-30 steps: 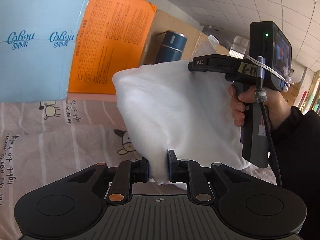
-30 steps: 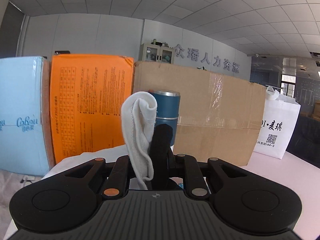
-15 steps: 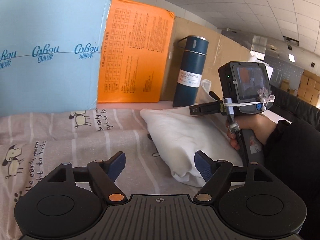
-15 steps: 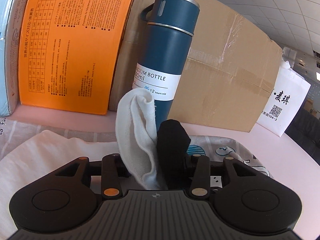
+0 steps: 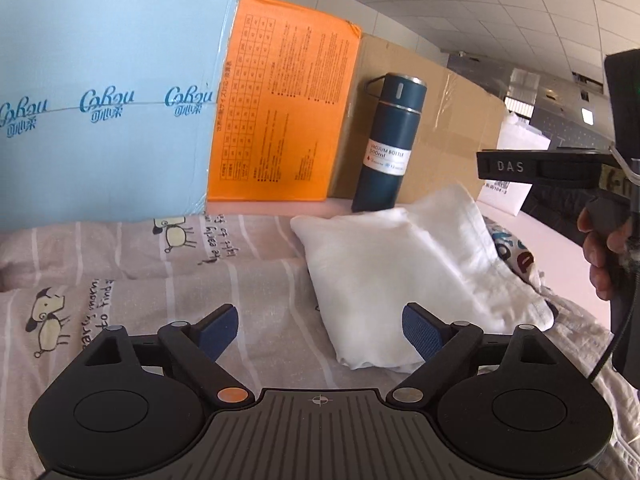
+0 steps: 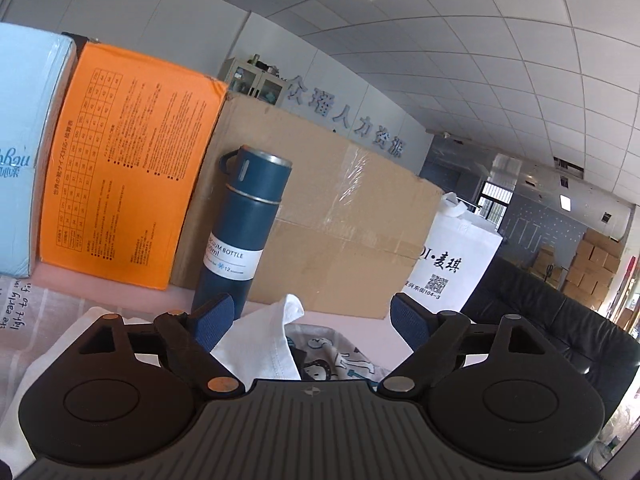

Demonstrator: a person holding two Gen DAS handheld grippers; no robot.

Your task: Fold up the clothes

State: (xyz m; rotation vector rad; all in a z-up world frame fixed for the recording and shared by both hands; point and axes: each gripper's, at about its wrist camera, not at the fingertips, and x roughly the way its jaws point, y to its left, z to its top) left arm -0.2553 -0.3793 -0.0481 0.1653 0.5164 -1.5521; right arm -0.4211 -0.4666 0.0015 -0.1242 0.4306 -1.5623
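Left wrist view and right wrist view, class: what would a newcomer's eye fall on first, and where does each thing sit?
The folded white garment lies on the striped cartoon bedsheet, just ahead of the open left gripper. Behind it a dark blue vacuum bottle stands upright before a bright orange box and a brown cardboard box. The right gripper is open too, above the garment's raised corner.

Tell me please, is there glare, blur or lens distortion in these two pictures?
Left wrist view: sharp, evenly lit, the blue box bows from fisheye, and the white garment is bright but not washed out. Right wrist view: ceiling lines curve strongly, tape on the cardboard box glints, and the far room is slightly hazy.
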